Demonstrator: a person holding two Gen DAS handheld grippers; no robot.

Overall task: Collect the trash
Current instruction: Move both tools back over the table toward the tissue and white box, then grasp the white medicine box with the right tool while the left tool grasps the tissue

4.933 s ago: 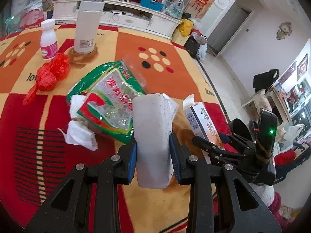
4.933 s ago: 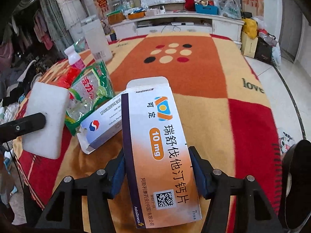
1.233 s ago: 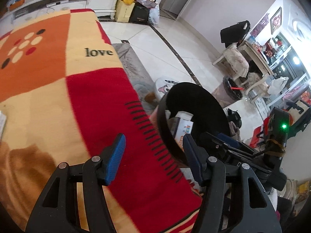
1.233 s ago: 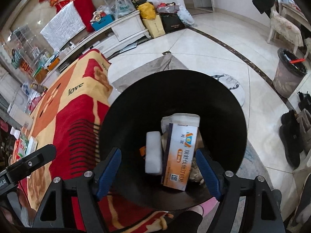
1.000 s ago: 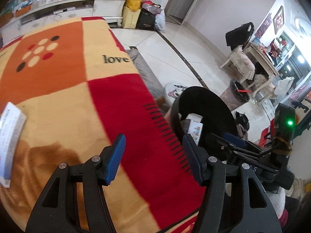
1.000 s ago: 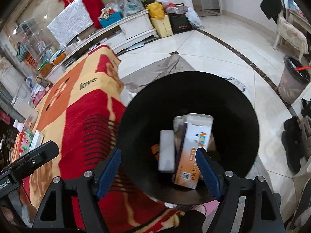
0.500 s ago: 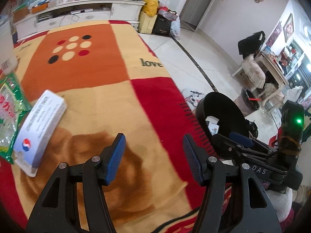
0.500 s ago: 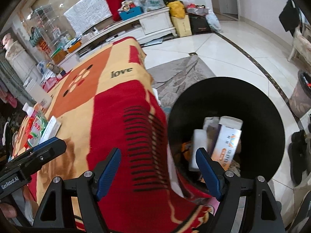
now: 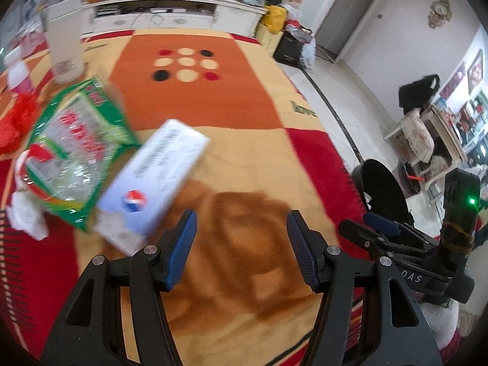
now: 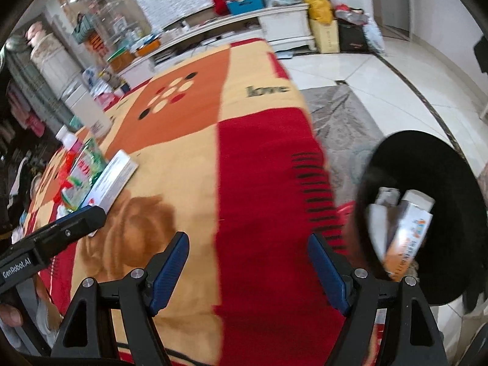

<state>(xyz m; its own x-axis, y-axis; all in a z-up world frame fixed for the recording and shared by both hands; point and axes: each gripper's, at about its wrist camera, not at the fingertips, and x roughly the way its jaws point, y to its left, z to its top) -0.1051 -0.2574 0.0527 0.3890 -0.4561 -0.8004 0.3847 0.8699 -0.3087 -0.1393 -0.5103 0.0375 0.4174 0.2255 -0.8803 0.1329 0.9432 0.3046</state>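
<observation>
My left gripper (image 9: 241,247) is open and empty above the blanket-covered table (image 9: 250,164). A white medicine box (image 9: 155,180) lies just ahead and left of it, overlapping a green plastic bag (image 9: 70,149). Crumpled white tissue (image 9: 26,213) and red plastic (image 9: 13,122) lie further left. My right gripper (image 10: 248,271) is open and empty over the table's red part (image 10: 268,183). The black bin (image 10: 427,213) at the right holds an orange-and-white box (image 10: 408,241) and a white block (image 10: 376,228). The white box (image 10: 113,180) and green bag (image 10: 84,167) show at the left.
A tall white flask (image 9: 65,48) and a small pink-labelled bottle (image 9: 16,73) stand at the table's far left. The bin (image 9: 384,195) sits off the table's right edge on the tiled floor (image 10: 381,91). A white cabinet (image 9: 158,9) lines the back wall.
Both grippers have swung left from over the bin back to the table. The box and white block they held earlier now lie in the bin. The white box and green bag have come into view.
</observation>
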